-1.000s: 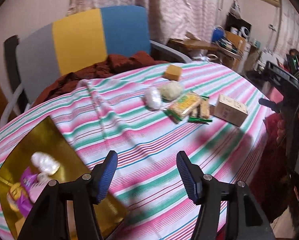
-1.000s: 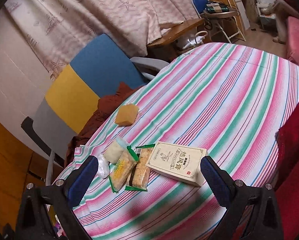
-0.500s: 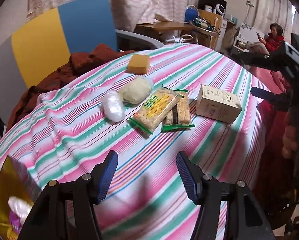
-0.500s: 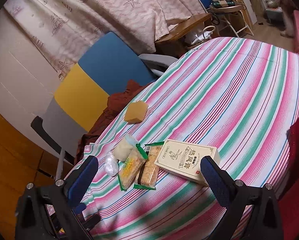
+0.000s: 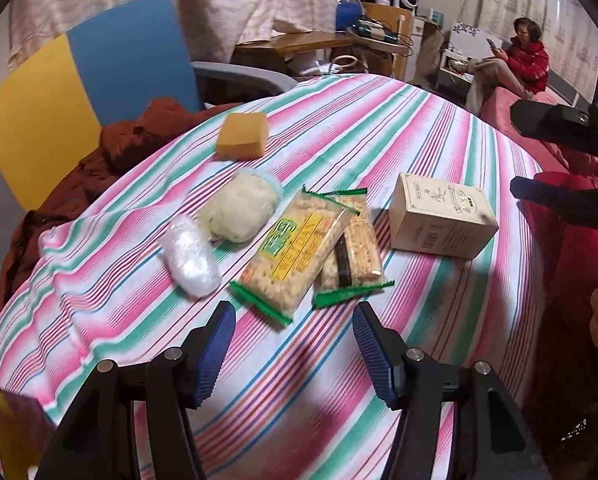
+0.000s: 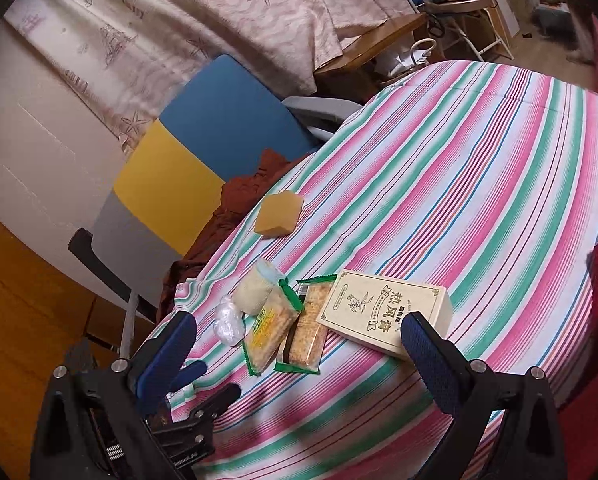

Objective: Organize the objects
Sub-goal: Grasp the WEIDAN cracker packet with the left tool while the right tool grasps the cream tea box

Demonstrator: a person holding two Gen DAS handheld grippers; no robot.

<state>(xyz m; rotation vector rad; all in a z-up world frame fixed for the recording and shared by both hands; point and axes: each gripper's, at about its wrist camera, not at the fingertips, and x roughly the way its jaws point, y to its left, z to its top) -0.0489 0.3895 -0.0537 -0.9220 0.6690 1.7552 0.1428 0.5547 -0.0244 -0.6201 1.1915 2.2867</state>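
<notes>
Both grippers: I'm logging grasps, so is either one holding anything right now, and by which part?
Nothing is held. The left gripper and the right gripper are both open and empty above the striped tablecloth.

Just ahead of the left tool point(image 5: 291, 344) lie two green-edged cracker packs point(image 5: 295, 252), overlapping. Left of them sit a clear plastic wad point(image 5: 190, 256) and a pale bun point(image 5: 239, 210); right, a cream box point(image 5: 443, 216); beyond, an orange block point(image 5: 243, 136).

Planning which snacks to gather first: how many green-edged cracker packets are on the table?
2. One cracker packet lies beside the pale round bundle; the second packet is partly under it, next to the cream box. More seem unlikely.
</notes>
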